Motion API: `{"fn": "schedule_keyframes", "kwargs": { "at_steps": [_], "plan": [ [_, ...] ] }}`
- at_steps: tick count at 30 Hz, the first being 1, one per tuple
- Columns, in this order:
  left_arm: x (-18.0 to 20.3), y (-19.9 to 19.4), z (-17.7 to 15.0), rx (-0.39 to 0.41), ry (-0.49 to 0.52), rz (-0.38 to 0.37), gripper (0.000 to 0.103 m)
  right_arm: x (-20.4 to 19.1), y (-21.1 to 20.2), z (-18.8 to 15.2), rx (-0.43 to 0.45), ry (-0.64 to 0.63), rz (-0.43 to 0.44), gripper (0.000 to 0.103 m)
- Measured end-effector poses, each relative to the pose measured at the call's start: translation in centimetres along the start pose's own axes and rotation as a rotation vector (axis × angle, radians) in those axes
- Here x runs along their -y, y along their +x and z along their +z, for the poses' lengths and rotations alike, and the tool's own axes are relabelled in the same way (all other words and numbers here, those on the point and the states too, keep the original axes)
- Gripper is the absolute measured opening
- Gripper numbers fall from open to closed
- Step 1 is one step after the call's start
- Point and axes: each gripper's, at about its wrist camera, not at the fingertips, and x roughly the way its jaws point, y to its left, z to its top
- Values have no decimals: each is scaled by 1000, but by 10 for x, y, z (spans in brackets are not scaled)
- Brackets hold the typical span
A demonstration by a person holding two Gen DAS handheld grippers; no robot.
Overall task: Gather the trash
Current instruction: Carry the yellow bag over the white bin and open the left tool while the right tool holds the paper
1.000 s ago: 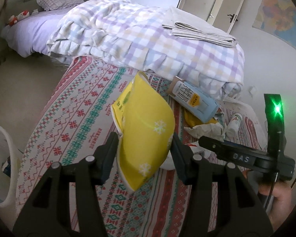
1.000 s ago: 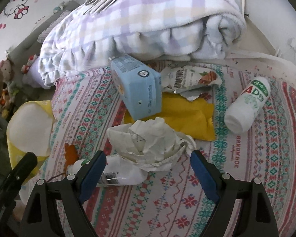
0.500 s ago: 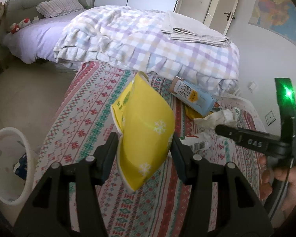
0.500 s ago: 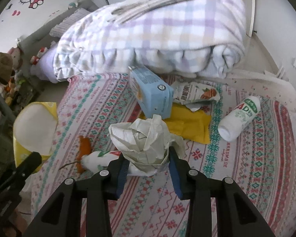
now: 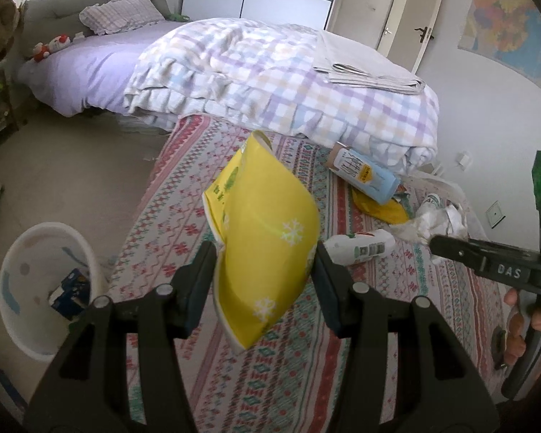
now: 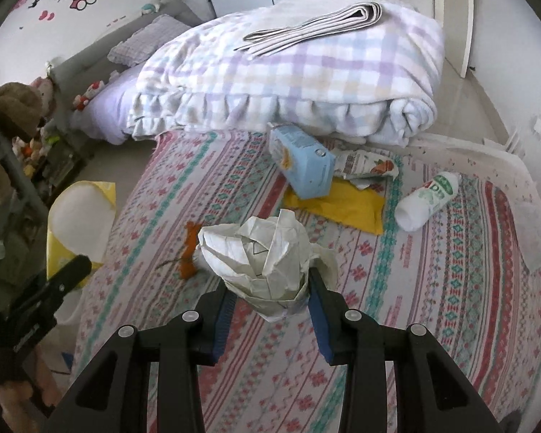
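My left gripper is shut on a yellow snack bag with white snowflakes, held up above the patterned rug. My right gripper is shut on a crumpled white paper wad, lifted off the rug. In the left wrist view the right gripper's body and the paper show at the right edge. The yellow bag shows at the left in the right wrist view. A white bin with a blue box inside stands on the floor at lower left.
On the rug lie a blue carton, a flat yellow wrapper, a torn snack packet, a white bottle, a second white bottle and an orange scrap. A plaid quilt bearing folded newspaper lies behind.
My right gripper closed on the paper wad and lifted it off the rug. The left gripper rose and drew back with the yellow bag, bringing the white bin into fuller view.
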Motion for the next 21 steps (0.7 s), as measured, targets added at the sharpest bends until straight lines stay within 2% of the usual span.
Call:
{"fn": "schedule_keyframes", "kwargs": {
  "at_steps": [10, 21],
  "plan": [
    [-29, -18, -3, 2, -12, 40, 55, -32, -5, -11, -15, -67, 17, 40],
    [-79, -30, -7, -9, -69, 124, 55, -82, 3, -14, -26, -139, 70, 40]
  ]
}}
